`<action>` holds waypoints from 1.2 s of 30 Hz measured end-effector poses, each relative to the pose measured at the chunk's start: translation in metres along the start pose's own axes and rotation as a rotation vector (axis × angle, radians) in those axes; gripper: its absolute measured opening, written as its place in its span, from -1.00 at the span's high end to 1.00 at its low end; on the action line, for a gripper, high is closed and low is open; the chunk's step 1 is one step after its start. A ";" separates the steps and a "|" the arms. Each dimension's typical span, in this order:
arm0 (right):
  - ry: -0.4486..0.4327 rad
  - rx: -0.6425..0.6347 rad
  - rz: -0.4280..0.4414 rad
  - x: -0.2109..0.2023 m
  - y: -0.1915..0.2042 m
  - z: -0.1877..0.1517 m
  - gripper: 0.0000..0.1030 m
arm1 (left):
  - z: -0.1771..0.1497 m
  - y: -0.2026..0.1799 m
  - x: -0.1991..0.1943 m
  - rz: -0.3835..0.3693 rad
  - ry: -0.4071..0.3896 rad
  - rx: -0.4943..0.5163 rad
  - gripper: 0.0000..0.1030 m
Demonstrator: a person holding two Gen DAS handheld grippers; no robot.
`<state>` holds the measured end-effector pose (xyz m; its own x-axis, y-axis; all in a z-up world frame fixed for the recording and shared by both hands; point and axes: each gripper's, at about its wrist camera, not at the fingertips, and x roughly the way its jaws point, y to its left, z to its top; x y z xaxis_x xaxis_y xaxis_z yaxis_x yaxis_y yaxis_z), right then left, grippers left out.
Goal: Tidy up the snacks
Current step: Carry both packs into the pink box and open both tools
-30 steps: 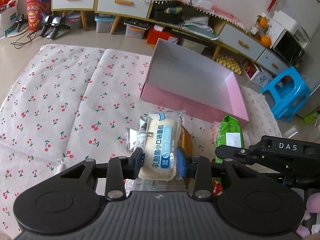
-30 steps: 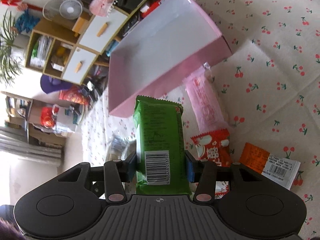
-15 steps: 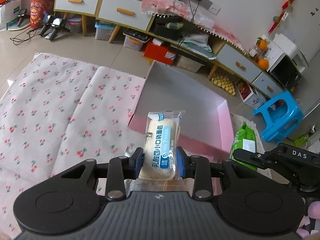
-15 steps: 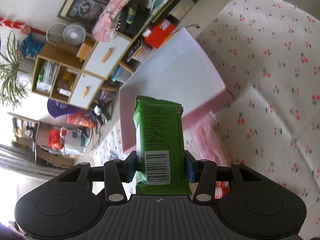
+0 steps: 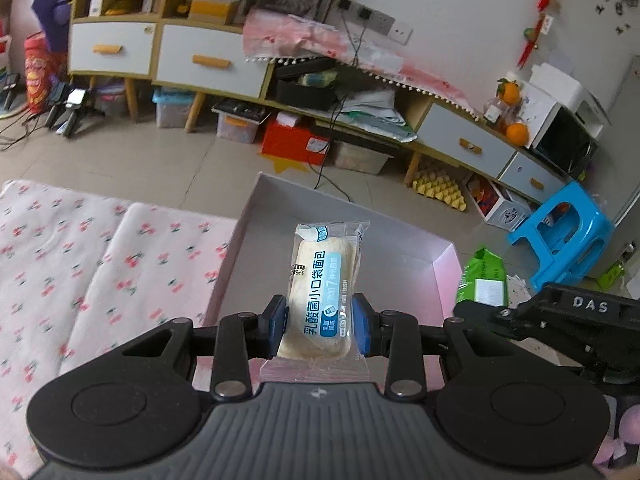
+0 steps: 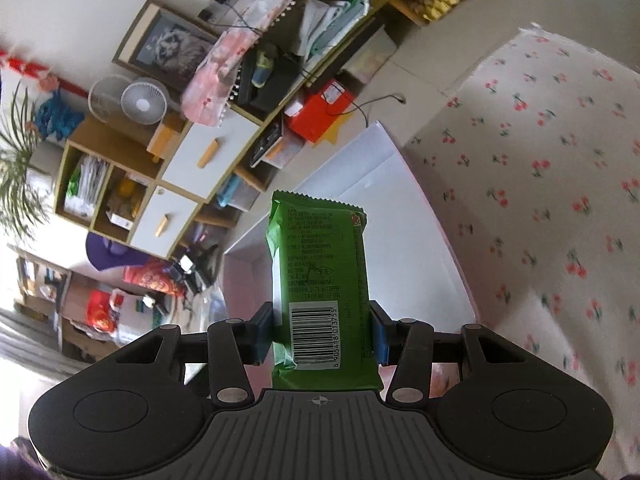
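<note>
My left gripper (image 5: 319, 325) is shut on a white bread packet (image 5: 325, 292) with blue print and holds it in the air over the near part of the pink box (image 5: 448, 276). My right gripper (image 6: 320, 332) is shut on a green snack packet (image 6: 320, 280) with a barcode and holds it above the same box (image 6: 400, 240), whose white inside shows no snacks. The right gripper and its green packet (image 5: 484, 280) also show at the right of the left wrist view, beside the box's right wall.
The box sits on a white cherry-print cloth (image 5: 100, 264) on the floor. Behind it stand a low cabinet with drawers (image 5: 208, 60), a red box (image 5: 294, 142) and a blue stool (image 5: 564, 232). A cable (image 5: 324, 168) trails near the box's far edge.
Both grippers have lifted and moved forward with their packets, from above the loose snacks on the cloth to over the pink box. The loose snacks have dropped out of view.
</note>
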<state>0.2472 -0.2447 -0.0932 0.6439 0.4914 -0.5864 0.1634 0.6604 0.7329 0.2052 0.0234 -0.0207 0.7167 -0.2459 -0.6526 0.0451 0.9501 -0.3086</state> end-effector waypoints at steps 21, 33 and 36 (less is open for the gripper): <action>-0.019 -0.098 -0.043 0.034 -0.002 0.002 -0.01 | -0.012 0.011 0.023 0.074 -0.023 0.010 -0.04; -0.028 -0.086 -0.052 0.011 0.001 0.003 -0.49 | -0.009 0.002 0.012 0.080 0.013 0.020 -0.57; -0.038 -0.092 -0.061 0.000 0.005 0.002 -0.56 | -0.008 -0.002 0.003 0.077 0.014 0.026 -0.66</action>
<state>0.2499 -0.2423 -0.0888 0.6626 0.4281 -0.6145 0.1352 0.7386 0.6604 0.2017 0.0192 -0.0276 0.7087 -0.1743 -0.6837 0.0083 0.9710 -0.2390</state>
